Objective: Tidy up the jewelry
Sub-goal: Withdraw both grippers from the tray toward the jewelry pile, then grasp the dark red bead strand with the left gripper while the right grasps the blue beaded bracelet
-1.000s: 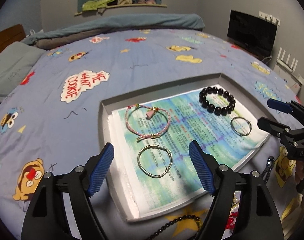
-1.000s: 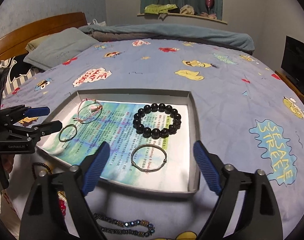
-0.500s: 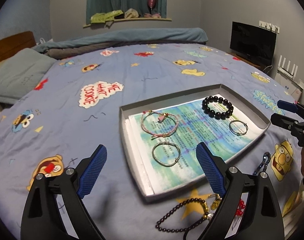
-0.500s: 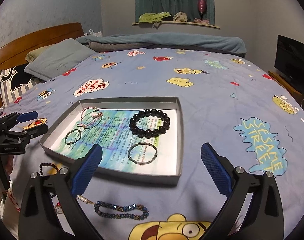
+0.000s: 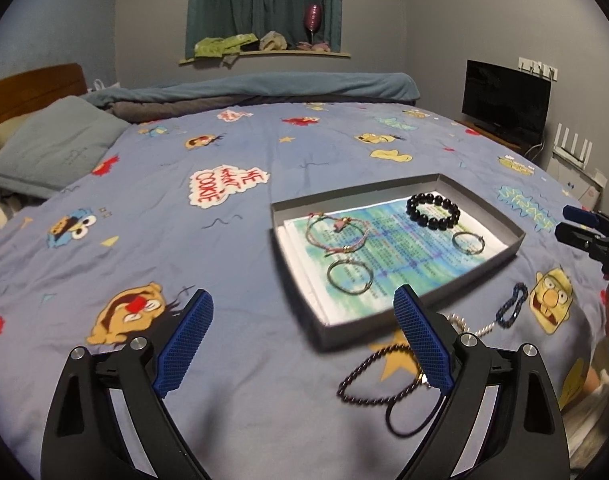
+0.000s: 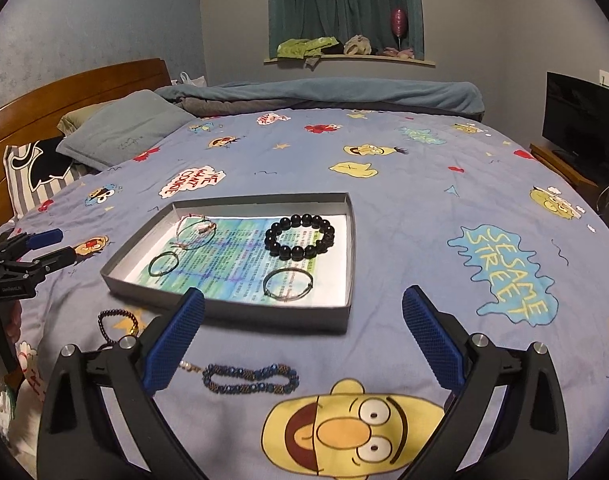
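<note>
Four bracelets already lie in the grey tray (image 6: pixel 232 312) ahead of my fingers: a black bead bracelet (image 6: pixel 300 238), a thin metal bangle (image 6: pixel 288 284), a second thin bangle (image 6: pixel 163 264) and a pink cord bracelet (image 6: pixel 194 232). Both grippers are empty, fingers spread wide with nothing between them, so I judge I am between placements and choosing the next piece. My right gripper (image 6: pixel 302 340) hangs over the bedspread (image 6: pixel 404 208) with a blue beaded bracelet (image 6: pixel 250 378) lying just below and between its fingers, on the near side of the tray. My left gripper (image 5: pixel 304 340) has a dark beaded strand (image 5: pixel 378 376) close under its right finger, with a pale chain (image 5: pixel 486 330) just beyond. Next, I would lower the right fingers astride the blue bracelet, pinch across its strands against the soft cover, lift, and carry it forward into the tray's free space.
</note>
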Motion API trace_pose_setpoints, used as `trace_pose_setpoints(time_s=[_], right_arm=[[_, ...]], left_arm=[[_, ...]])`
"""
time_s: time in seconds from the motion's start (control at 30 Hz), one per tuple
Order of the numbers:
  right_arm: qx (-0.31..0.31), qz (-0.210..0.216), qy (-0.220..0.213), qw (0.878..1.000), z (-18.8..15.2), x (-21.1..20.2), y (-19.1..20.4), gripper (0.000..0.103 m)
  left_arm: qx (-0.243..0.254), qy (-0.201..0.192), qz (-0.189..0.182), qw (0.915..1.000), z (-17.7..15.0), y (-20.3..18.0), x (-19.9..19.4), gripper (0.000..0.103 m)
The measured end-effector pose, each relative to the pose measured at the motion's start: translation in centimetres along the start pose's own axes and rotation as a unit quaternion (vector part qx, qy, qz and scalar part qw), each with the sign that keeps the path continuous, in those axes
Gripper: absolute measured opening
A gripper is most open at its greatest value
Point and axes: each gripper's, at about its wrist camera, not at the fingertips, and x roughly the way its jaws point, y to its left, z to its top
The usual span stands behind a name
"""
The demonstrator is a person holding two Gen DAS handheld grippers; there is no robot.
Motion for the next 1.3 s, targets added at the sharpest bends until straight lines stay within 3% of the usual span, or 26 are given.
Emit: trace_pose_setpoints(time_s=[0.43,0.83,1.0,1.07,1.1,1.3], right_arm=[[-0.016,-0.005,0.023,1.0,-3.5,0.1,0.9,0.098],[0.002,-0.01,0.062,0.998,-5.8,2.3,0.1,0.098],[0.004,-0.008,0.067,0.998,-6.1,3.0,0.3,0.097],[-0.001,-0.016,0.068,0.998,-6.2,3.3,0.5,0.088],[-0.001,-0.016,0.072,0.997,-6.3,3.6,0.6,0.074],[0.006,-0.007,0.08,0.997,-6.3,4.3,0.5,0.049]], left_arm=[[0.011,0.041,-0.01,0.9991,-5.3,-1.7,1.2,0.091],[0.016,0.05,-0.001,0.9986,-6.6,-2.7,3.1,0.091],[-0.002,0.049,-0.003,0.9988,-6.5,-2.2,3.5,0.085],[0.0,0.051,-0.005,0.9987,-6.4,-2.3,3.7,0.068],[0.003,0.053,-0.003,0.9986,-6.4,-2.3,3.8,0.065],[0.011,0.054,-0.009,0.9984,-6.5,-2.6,4.1,0.052]])
